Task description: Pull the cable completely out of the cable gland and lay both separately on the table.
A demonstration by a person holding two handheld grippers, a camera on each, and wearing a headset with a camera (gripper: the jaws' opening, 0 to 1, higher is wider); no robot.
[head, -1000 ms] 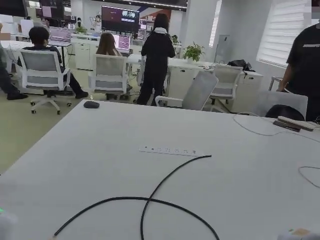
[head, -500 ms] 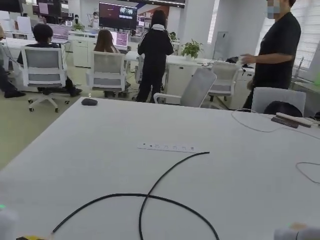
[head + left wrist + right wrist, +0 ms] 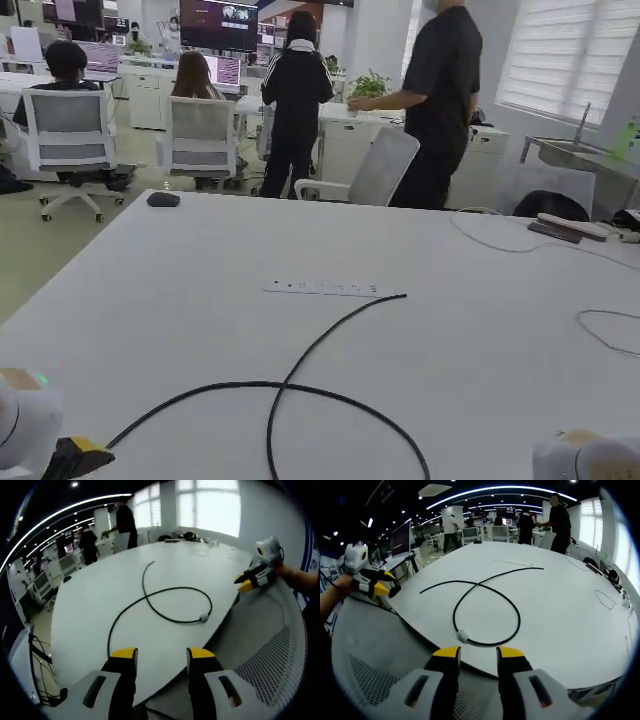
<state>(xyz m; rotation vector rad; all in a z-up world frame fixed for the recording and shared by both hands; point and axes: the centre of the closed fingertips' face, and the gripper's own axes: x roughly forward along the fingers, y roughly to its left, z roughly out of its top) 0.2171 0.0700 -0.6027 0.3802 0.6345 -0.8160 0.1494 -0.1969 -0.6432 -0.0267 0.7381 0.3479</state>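
A long black cable [image 3: 283, 384] lies in a crossed loop on the white table [image 3: 180, 300]. The small white cable gland [image 3: 203, 618] sits on the cable at the loop's near side, close to the table edge, and in the right gripper view the gland [image 3: 462, 636] lies just ahead of the jaws. My left gripper [image 3: 162, 655] is open and empty, off the table's near edge, with its yellow tip at the bottom left of the head view [image 3: 75, 455]. My right gripper [image 3: 478, 652] is also open and empty, at the bottom right corner [image 3: 590, 460].
A white power strip [image 3: 325, 289] lies beyond the cable's far end. A dark mouse [image 3: 163, 199] sits at the far left edge, and thin white wires [image 3: 600, 330] trail at the right. A person in black [image 3: 440, 100] stands behind the table among office chairs.
The head camera has shifted. The person in black has walked left behind the table. The left gripper's yellow tip has risen into the bottom left. The cable has not moved.
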